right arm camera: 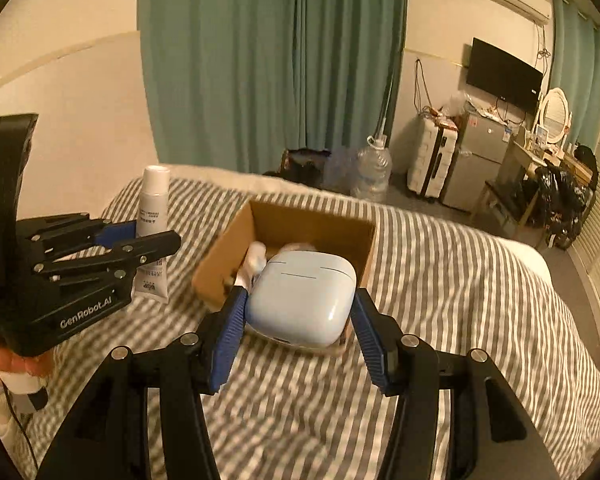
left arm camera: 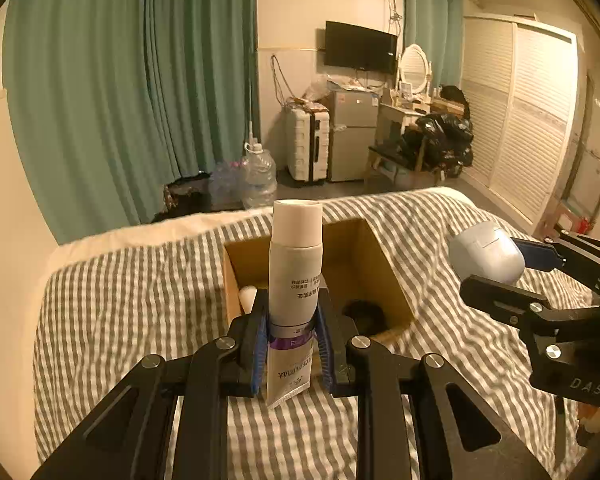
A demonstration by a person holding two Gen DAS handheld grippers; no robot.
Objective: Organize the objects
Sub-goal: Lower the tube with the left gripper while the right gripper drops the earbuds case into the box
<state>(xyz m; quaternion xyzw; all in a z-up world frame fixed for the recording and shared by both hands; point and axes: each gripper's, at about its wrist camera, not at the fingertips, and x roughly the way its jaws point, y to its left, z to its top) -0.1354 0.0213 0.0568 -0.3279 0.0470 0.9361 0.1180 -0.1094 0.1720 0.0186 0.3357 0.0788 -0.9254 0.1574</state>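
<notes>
Grey-and-white striped bedding (left arm camera: 440, 344) covers the bed that serves as the work surface, with teal curtains (left arm camera: 132, 92) behind it.

Left wrist view: the left gripper (left arm camera: 292, 344) is clamped on a grey squeeze tube (left arm camera: 296, 276), held upright with its white cap on top and its crimped end down. The tube stands in front of an open cardboard box (left arm camera: 384, 264). A dark item (left arm camera: 366, 314) lies inside the box; it cannot be identified. Lettering "DAS" is legible on the right gripper's body.

Right wrist view: the right gripper (right arm camera: 300, 320) holds a pale blue earbud case (right arm camera: 304, 296) between its blue pads (right arm camera: 228, 340), over the near edge of the box (right arm camera: 312, 224). White items (right arm camera: 256, 258) lie inside, partly hidden. "GenRobot.AI" is printed on the left gripper (right arm camera: 140, 234). Tube (right arm camera: 153, 216) label text is too small to read.
</notes>
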